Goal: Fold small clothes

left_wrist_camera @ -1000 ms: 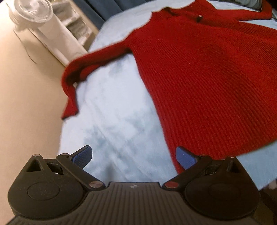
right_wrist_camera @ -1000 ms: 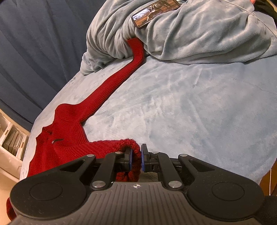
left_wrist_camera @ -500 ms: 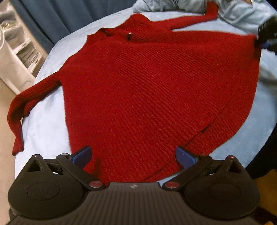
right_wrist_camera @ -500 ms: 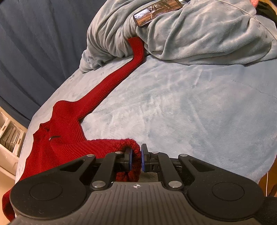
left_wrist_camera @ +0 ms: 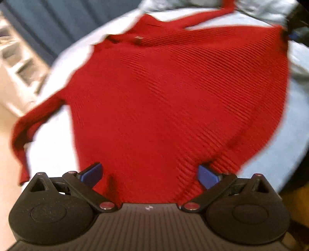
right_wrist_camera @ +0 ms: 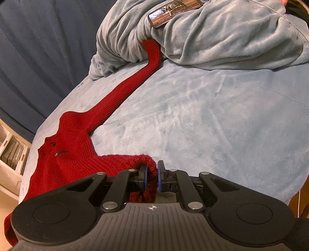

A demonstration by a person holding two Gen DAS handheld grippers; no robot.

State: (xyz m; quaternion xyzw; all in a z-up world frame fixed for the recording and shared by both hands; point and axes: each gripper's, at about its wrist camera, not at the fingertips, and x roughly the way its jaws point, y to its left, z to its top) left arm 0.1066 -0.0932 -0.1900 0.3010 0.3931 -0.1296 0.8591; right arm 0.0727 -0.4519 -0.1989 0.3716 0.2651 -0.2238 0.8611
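Note:
A red knitted sweater [left_wrist_camera: 173, 100] lies spread on a pale blue blanket [left_wrist_camera: 52, 146]. In the left wrist view its hem reaches down between the wide-apart blue pads of my left gripper [left_wrist_camera: 148, 173], which stands open over the hem and pinches nothing. In the right wrist view my right gripper [right_wrist_camera: 151, 177] is shut on a bunched corner of the sweater's hem [right_wrist_camera: 135, 162]. One sleeve [right_wrist_camera: 123, 94] runs away from it and disappears under a crumpled grey blanket [right_wrist_camera: 212, 38]. The other sleeve [left_wrist_camera: 25, 135] hangs off the bed's left edge.
A shiny dark phone-like slab [right_wrist_camera: 171, 11] rests on the grey blanket. A white shelf unit [left_wrist_camera: 17, 63] stands left of the bed, with dark blue curtains [right_wrist_camera: 38, 48] behind. The bed edge drops to a beige floor [left_wrist_camera: 7, 173] on the left.
The left wrist view swung from the bed's left edge and hanging sleeve onto the sweater's body, and the hem now lies between the open pads. The right gripper kept its grip and stayed still.

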